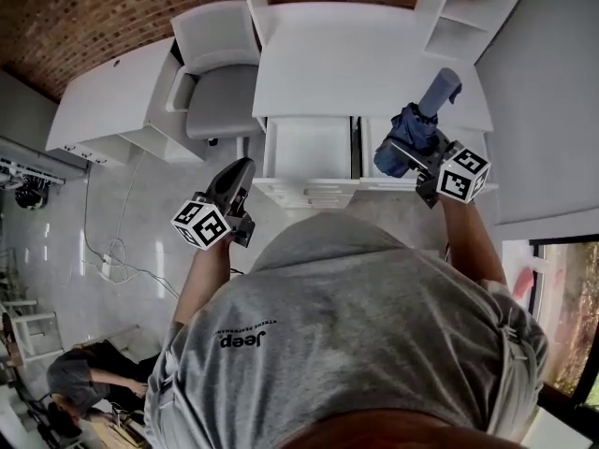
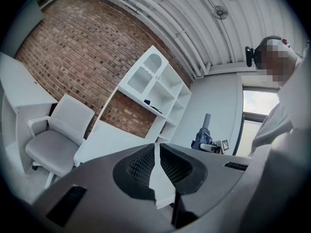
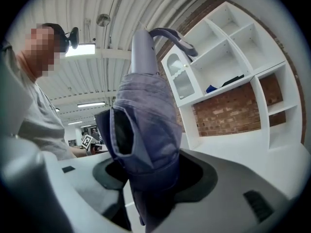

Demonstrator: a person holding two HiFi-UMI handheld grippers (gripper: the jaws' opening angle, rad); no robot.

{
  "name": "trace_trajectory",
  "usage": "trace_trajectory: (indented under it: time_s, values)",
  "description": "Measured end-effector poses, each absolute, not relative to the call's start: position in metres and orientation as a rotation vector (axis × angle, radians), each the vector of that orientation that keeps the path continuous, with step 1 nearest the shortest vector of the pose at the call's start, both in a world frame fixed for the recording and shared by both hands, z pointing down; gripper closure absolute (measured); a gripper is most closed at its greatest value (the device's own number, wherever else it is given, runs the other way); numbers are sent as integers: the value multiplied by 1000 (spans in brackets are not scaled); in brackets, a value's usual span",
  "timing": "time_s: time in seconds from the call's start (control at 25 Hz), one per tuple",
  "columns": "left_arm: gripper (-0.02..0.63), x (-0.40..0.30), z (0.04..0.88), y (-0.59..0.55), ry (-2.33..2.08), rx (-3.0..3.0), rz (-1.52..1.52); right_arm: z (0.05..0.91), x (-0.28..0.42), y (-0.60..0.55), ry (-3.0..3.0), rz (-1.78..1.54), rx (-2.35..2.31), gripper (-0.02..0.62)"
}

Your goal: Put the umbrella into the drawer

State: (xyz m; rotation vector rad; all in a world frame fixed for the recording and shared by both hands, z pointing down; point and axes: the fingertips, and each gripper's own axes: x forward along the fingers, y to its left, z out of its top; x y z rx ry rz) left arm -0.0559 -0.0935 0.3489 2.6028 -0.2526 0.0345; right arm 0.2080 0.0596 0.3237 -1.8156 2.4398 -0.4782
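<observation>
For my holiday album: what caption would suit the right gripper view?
Right gripper clamps a folded blue umbrella, white shelves and brick wall behind.

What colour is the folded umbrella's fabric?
The umbrella is dark blue, its handle paler grey-blue; the right gripper view shows it best.

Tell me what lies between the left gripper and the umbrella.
The open white drawer, its inside bare, lies between the left gripper and the umbrella. The head view shows this.
</observation>
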Motion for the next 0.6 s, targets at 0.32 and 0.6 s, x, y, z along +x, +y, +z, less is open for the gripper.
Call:
trace_trajectory:
  time_s: [0.32,0.6]
  values:
    - [557,12,349,-97,-346,2599,52,321,273,34,2556,-490,-1720,334]
    - [557,45,367,-117,-469,2564,53,325,303,-14,2712,-497,-1591,334]
